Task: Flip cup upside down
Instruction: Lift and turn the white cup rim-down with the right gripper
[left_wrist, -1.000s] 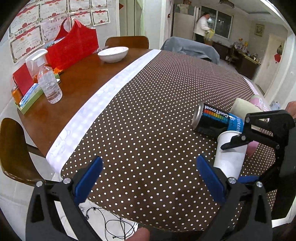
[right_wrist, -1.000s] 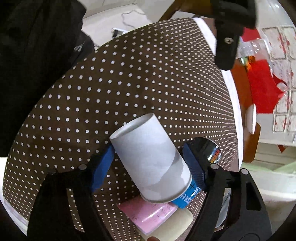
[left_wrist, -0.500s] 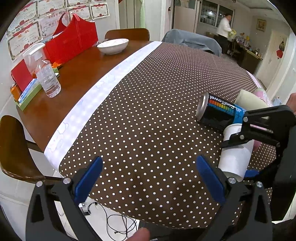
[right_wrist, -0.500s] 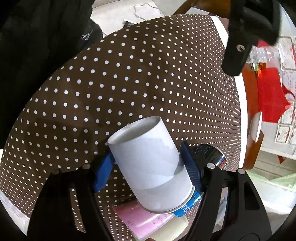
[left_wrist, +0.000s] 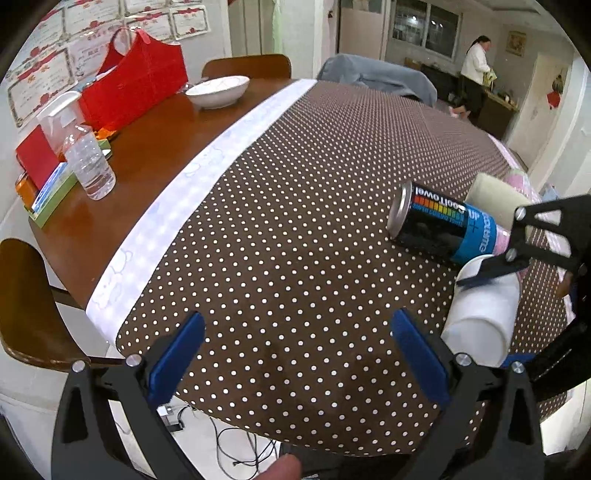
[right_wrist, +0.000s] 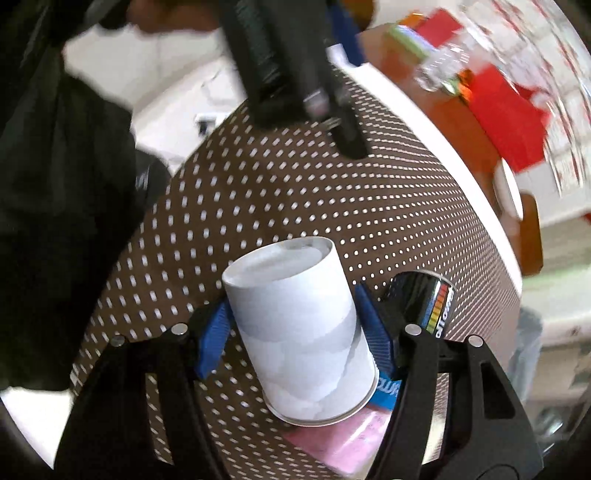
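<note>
A white paper cup (right_wrist: 303, 328) is clamped between the blue pads of my right gripper (right_wrist: 295, 332), held tilted above the brown dotted tablecloth (right_wrist: 258, 199), its closed base toward the camera's far side and its rim toward me. In the left wrist view the cup (left_wrist: 480, 317) shows at the right, held sideways by the right gripper (left_wrist: 491, 273). My left gripper (left_wrist: 295, 354) is open and empty over the near table edge.
A black and blue can (left_wrist: 436, 225) lies on its side beside a pink pack (right_wrist: 343, 439) and a cream roll (left_wrist: 495, 201). On the bare wood at the left are a clear bottle (left_wrist: 90, 162), a white bowl (left_wrist: 218, 88) and a red bag (left_wrist: 136, 74).
The right gripper has turned the cup further over and swung with it; the right wrist view is now motion-blurred. The left gripper has drifted slightly back and stayed open.
</note>
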